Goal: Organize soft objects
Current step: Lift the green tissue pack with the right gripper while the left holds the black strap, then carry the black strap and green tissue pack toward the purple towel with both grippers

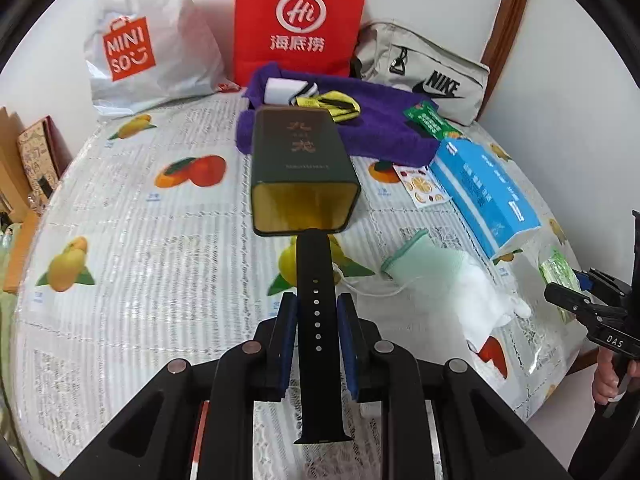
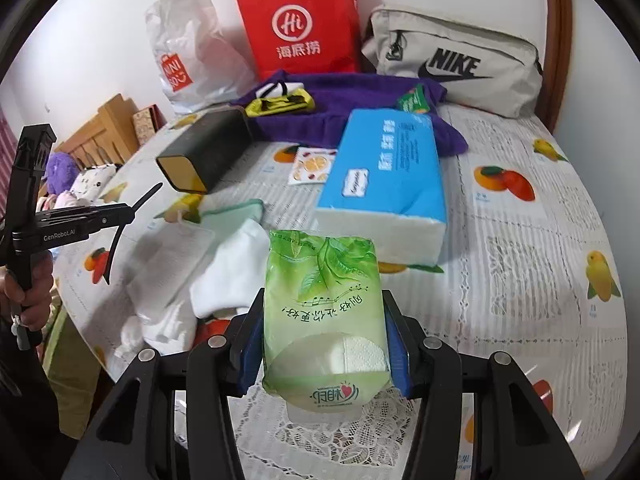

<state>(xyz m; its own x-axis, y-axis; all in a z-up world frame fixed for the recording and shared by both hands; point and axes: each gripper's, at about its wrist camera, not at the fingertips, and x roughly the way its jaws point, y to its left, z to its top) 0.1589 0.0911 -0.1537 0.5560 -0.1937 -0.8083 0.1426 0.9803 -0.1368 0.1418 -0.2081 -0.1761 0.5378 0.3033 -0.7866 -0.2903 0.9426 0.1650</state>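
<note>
Left wrist: left claw (image 1: 316,320) clenched on a black watch strap (image 1: 315,292), lifted over the desk (image 1: 140,300); dark green tin box (image 1: 302,172) lies open-mouthed dead ahead, purple towel (image 1: 384,128) behind. Right wrist: right claw (image 2: 324,344) grasping a green tissue pack (image 2: 324,320), blue tissue pack (image 2: 388,184) just beyond, white cloth (image 2: 228,272) alongside.

red paper bag (image 1: 300,20) upright | dark tin (image 1: 300,168) on its side | fruit-print tablecloth (image 1: 140,280)

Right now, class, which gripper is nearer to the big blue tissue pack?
Right. The right gripper, holding the green tissue packet, sits just before the blue tissue pack; the left gripper, holding a black strap, is farther away beside it.
</note>
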